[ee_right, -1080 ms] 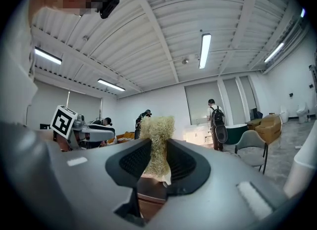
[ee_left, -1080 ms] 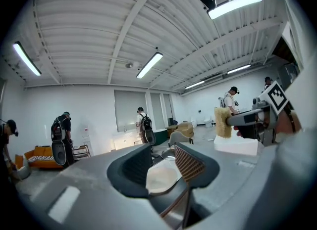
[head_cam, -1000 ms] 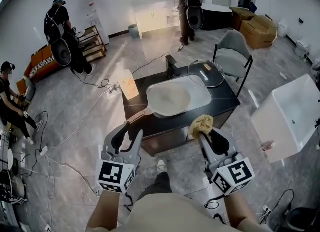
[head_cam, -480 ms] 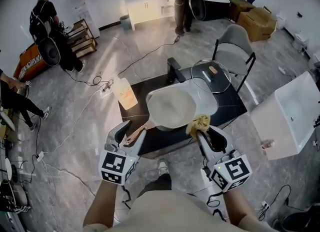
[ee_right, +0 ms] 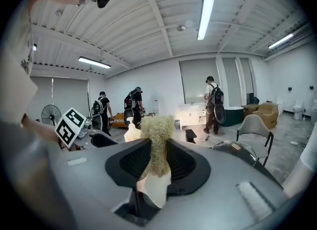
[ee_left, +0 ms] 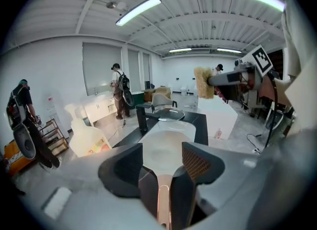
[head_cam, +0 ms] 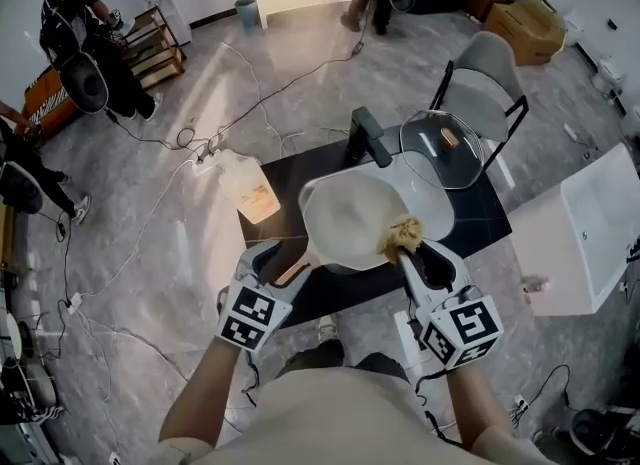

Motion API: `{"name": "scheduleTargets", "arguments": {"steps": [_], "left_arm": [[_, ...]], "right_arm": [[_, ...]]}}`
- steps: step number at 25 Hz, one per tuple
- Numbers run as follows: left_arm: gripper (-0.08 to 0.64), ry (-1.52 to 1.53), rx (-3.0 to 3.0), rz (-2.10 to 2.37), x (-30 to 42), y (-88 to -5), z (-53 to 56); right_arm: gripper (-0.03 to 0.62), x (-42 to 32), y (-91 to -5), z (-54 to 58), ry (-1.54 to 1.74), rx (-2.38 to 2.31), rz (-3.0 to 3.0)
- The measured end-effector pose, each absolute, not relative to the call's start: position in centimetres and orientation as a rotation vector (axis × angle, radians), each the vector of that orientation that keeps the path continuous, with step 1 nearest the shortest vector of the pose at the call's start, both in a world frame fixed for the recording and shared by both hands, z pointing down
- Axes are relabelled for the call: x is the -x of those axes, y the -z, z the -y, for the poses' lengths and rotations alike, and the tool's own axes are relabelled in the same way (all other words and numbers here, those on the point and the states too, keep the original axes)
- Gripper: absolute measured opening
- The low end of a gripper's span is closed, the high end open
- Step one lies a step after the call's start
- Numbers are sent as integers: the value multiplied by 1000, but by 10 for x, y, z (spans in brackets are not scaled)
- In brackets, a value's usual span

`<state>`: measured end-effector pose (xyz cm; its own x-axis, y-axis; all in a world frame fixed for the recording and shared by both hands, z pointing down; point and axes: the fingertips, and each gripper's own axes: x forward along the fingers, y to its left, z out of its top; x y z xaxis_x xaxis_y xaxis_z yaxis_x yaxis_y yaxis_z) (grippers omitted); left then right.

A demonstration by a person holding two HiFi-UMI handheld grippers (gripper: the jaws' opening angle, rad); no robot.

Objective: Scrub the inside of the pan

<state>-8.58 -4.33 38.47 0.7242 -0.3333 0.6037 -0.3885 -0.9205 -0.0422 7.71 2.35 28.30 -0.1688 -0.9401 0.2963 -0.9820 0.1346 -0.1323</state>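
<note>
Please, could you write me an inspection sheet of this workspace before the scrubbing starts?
Surface: black table with white sink.
Job's things: pan on the sink; scrubber near its rim.
Clutter: glass lid beside sink; jug on floor.
Claws: left claw open, jaws just opening, pan handle between them, not gripped; right claw shut on scrubber.
Cables: loose across floor.
Surroundings: chair, white tub, people behind.
</note>
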Motion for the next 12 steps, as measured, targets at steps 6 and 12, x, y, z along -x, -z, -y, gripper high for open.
{"name": "scheduleTargets", "arguments": {"steps": [6, 12], "left_arm": [[256, -1008, -2722, 560, 79, -427, 61], [281, -1136, -2636, 474, 74, -484, 64]], "right_arm": [[104, -86, -320, 15, -526, -1879, 2210], [104, -91, -360, 44, -600, -1782, 2193]]}}
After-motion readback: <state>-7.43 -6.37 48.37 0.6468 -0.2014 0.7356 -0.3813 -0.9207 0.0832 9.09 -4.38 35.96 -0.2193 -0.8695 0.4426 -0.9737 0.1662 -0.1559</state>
